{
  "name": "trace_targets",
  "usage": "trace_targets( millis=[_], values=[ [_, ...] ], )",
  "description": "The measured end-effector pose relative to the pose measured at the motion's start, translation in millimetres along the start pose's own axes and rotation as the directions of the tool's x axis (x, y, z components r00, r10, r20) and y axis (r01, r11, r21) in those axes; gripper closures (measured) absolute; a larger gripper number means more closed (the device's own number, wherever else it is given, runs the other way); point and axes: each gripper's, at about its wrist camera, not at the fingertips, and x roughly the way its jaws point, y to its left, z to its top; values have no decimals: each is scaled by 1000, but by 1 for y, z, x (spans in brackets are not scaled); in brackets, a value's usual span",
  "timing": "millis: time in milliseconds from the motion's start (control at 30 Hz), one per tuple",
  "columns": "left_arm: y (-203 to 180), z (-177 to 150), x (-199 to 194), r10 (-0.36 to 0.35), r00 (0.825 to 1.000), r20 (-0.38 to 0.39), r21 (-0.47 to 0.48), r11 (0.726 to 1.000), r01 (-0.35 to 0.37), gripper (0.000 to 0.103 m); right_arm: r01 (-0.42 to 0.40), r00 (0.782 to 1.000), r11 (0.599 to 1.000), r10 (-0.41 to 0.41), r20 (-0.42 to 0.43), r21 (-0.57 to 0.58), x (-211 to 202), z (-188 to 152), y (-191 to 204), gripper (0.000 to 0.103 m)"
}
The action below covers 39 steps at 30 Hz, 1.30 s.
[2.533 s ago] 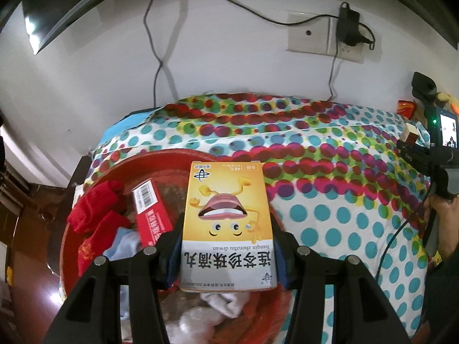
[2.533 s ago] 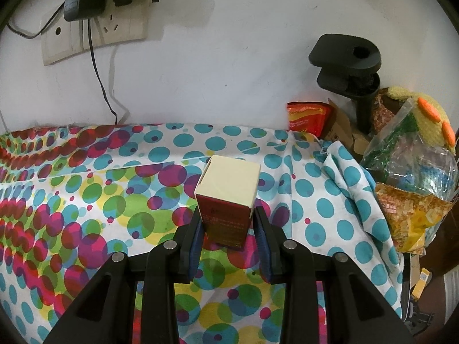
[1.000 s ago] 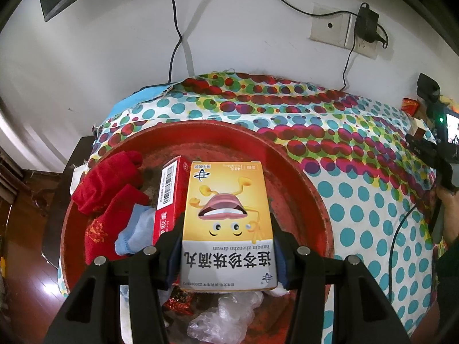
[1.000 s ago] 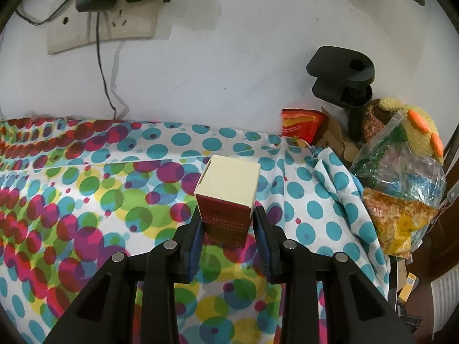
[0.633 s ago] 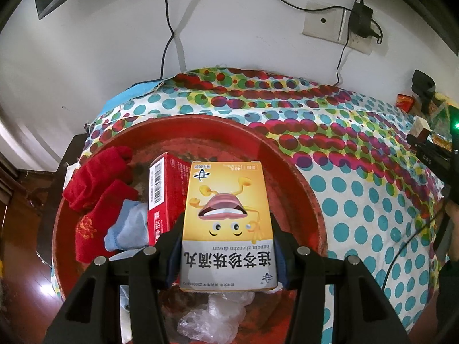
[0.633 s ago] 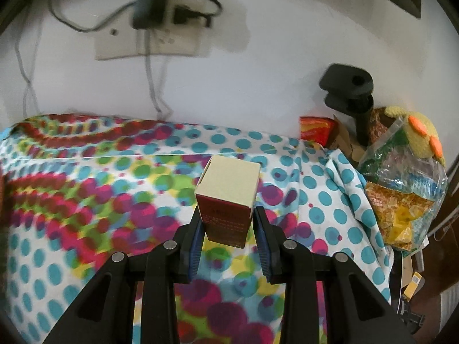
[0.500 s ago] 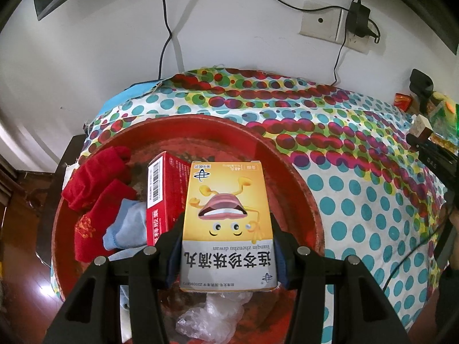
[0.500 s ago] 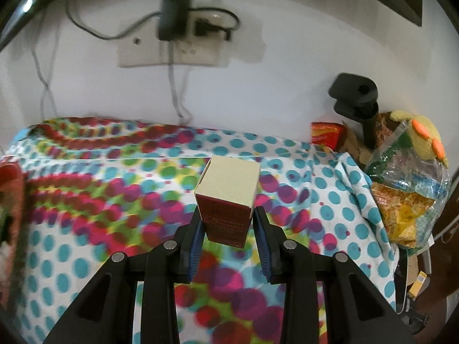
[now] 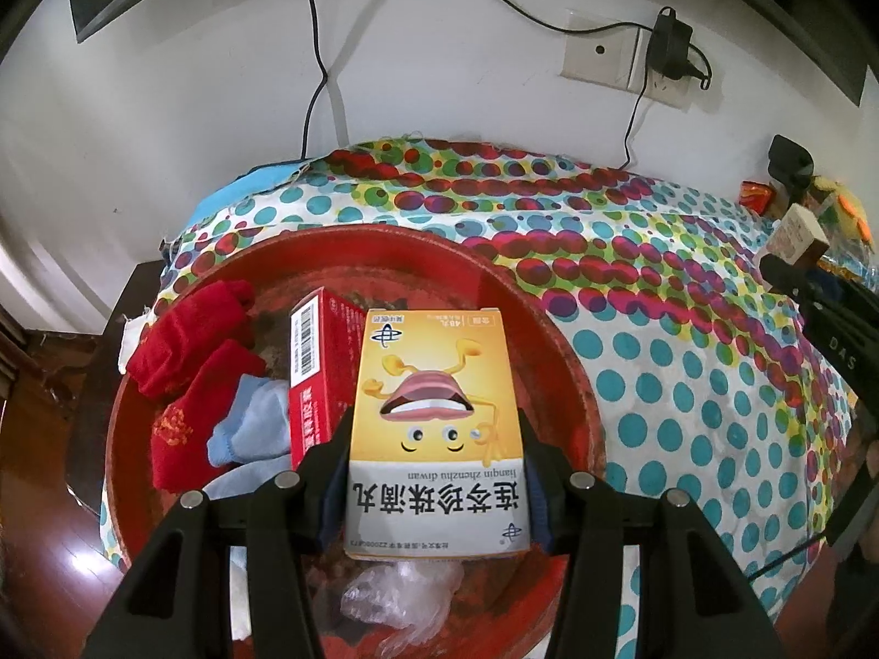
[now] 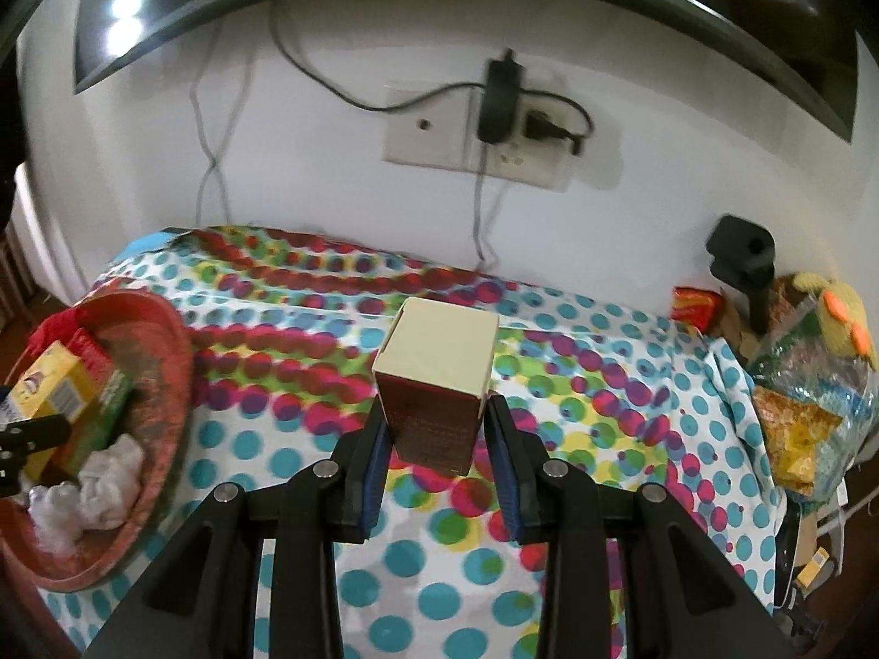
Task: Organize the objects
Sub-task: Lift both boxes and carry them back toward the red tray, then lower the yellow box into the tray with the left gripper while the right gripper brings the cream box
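My left gripper [image 9: 437,439] is shut on a yellow medicine box [image 9: 437,428] with a cartoon mouth, held over the red basin [image 9: 555,329]. In the basin lie a red box [image 9: 318,368], red socks [image 9: 192,340], a blue cloth [image 9: 252,428] and crumpled plastic [image 9: 401,593]. My right gripper [image 10: 437,428] is shut on a small dark-red box with a cream top [image 10: 434,384], held above the dotted cloth [image 10: 604,412]. The basin [image 10: 176,351] and the yellow box [image 10: 49,384] also show at the left of the right wrist view.
The table under the dotted cloth stands against a white wall with a socket and charger [image 10: 500,104]. At the right end are a black clamp [image 10: 741,258], a red packet [image 10: 695,302] and bags of snacks [image 10: 807,401]. Wood floor [image 9: 49,549] lies to the left.
My right gripper has swung left and back with its box, so the basin has come into its view. My left gripper has risen slightly over the basin, still holding the yellow box.
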Motion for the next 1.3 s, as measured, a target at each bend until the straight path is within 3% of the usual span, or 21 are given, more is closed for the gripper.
trace_targets(
  millis=[300,600,767,1300],
  values=[
    [7,-9,-3,-11,1000,-28,-5,1000,11,50,-43,999,998,44,19,-50,-22,4,31,71],
    [15,-21,-8,-21,999,-46,5,1000,21,44,-87,996,991,90,27,-100,-37,7,68,71],
    [20,-26,-12,-22,998,-52,-1,1000,22,38,-116,993,984,119,16,-134,-39,5,90,71],
    [39,-38,-23,-62,995,-84,-30,998,60,35,-189,982,965,188,-18,-183,-43,-3,135,71]
  ],
)
